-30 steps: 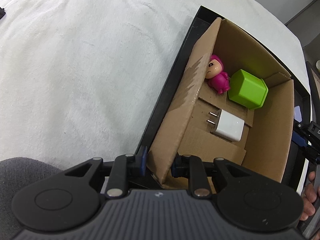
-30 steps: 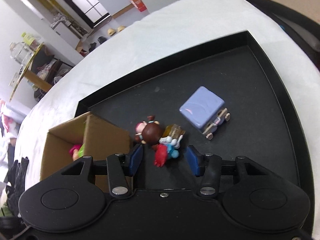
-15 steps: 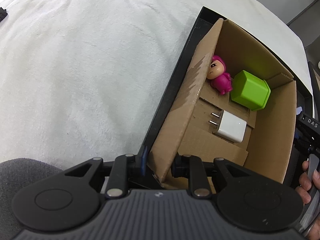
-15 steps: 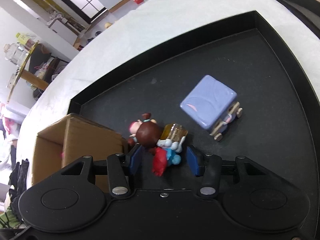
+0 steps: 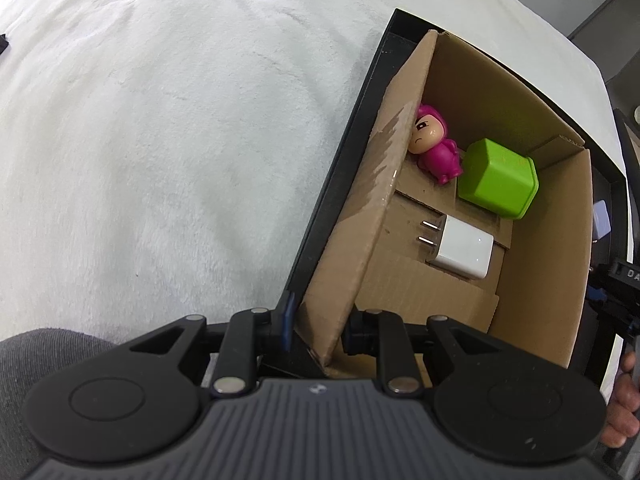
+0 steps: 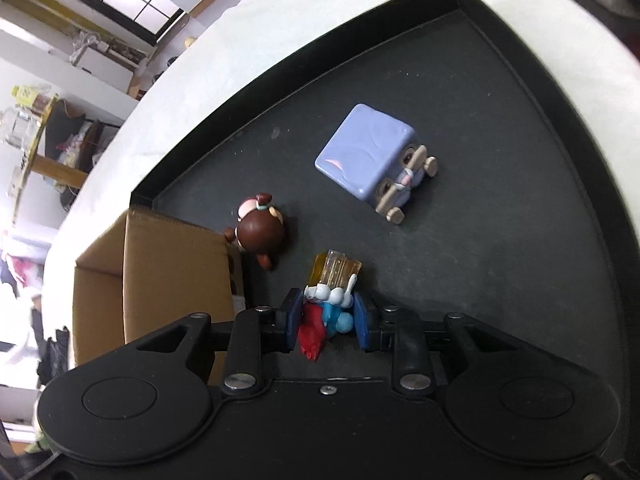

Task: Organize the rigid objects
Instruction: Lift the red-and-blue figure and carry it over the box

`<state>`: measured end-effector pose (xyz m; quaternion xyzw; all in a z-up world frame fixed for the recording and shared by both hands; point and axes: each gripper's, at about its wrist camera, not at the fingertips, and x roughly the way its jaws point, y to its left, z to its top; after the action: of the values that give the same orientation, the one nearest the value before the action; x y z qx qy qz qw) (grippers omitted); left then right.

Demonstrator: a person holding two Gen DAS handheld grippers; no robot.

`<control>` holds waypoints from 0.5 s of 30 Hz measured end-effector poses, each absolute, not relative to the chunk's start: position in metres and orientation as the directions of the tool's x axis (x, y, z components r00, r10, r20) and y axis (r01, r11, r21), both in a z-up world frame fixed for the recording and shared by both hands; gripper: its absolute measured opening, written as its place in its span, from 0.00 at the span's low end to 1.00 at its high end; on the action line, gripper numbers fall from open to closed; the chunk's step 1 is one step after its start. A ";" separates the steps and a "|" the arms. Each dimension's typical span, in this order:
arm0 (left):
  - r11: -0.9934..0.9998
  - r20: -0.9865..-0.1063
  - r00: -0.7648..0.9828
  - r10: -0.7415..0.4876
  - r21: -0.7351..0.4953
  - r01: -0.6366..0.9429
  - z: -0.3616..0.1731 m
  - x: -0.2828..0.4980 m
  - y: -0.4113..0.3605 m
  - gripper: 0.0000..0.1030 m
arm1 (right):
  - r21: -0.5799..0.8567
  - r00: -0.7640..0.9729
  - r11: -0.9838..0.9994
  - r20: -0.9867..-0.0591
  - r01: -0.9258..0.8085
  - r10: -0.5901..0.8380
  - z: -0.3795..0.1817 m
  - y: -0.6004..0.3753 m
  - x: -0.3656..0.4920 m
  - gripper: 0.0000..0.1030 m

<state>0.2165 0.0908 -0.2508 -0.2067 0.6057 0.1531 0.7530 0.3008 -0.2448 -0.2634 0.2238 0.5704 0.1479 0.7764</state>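
In the left wrist view an open cardboard box point(image 5: 552, 240) stands in a black tray point(image 5: 340, 168). It holds a pink figurine point(image 5: 434, 148), a green cube point(image 5: 498, 178) and a white charger point(image 5: 464, 252). My left gripper point(image 5: 318, 330) is shut on the box's near side wall. In the right wrist view my right gripper point(image 6: 328, 318) has its jaws closing on a small blue, red and white figurine point(image 6: 336, 298) lying on the tray floor point(image 6: 520, 260), and both pads touch it. A brown-headed figurine point(image 6: 260, 234) lies beside the box point(image 6: 172, 272).
A purple cube toy with wheels point(image 6: 368, 158) rests further out on the tray. White cloth point(image 5: 160, 140) covers the table around the tray. A hand point(image 5: 624, 404) shows at the right edge of the left wrist view. A grey sleeve point(image 5: 48, 360) sits at the lower left.
My right gripper slid forward over the blue and red figurine and its jaws came together on it. The left gripper kept its hold on the box wall without moving.
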 end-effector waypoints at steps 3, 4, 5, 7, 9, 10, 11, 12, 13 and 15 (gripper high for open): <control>0.867 -0.975 0.220 -0.024 -0.130 -0.481 -0.251 0.216 0.090 0.21 | 0.508 0.311 0.861 -0.822 0.018 0.478 -0.255 -0.247 0.297 0.26; 0.868 -0.975 0.222 -0.025 -0.131 -0.478 -0.251 0.216 0.089 0.21 | 0.502 0.316 0.865 -0.822 0.012 0.473 -0.251 -0.247 0.295 0.26; 0.870 -0.974 0.224 -0.026 -0.132 -0.475 -0.250 0.216 0.089 0.21 | 0.499 0.320 0.866 -0.822 0.006 0.471 -0.248 -0.247 0.293 0.26; 0.871 -0.974 0.224 -0.028 -0.134 -0.473 -0.251 0.215 0.089 0.21 | 0.498 0.324 0.867 -0.820 -0.003 0.472 -0.243 -0.247 0.288 0.26; 0.869 -0.974 0.224 -0.032 -0.138 -0.475 -0.251 0.214 0.090 0.21 | 0.493 0.326 0.870 -0.821 -0.005 0.468 -0.237 -0.245 0.285 0.26; 0.869 -0.974 0.225 -0.033 -0.139 -0.475 -0.251 0.214 0.090 0.21 | 0.491 0.328 0.871 -0.822 -0.007 0.466 -0.235 -0.245 0.283 0.26; 0.868 -0.973 0.226 -0.035 -0.141 -0.475 -0.251 0.214 0.091 0.20 | 0.489 0.332 0.872 -0.821 -0.011 0.464 -0.232 -0.244 0.282 0.27; 0.868 -0.973 0.229 -0.036 -0.144 -0.475 -0.251 0.214 0.091 0.20 | 0.483 0.335 0.875 -0.822 -0.016 0.460 -0.228 -0.243 0.280 0.27; 0.868 -0.972 0.230 -0.037 -0.146 -0.475 -0.250 0.214 0.091 0.20 | 0.476 0.338 0.879 -0.825 -0.020 0.454 -0.226 -0.240 0.281 0.27; 0.866 -0.972 0.233 -0.037 -0.147 -0.477 -0.249 0.214 0.092 0.20 | 0.466 0.345 0.884 -0.826 -0.023 0.445 -0.219 -0.238 0.280 0.26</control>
<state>0.2137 0.0918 -0.2492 -0.2134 0.6018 0.1458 0.7557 0.2796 -0.2382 -0.2194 0.1905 0.5530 0.1466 0.7977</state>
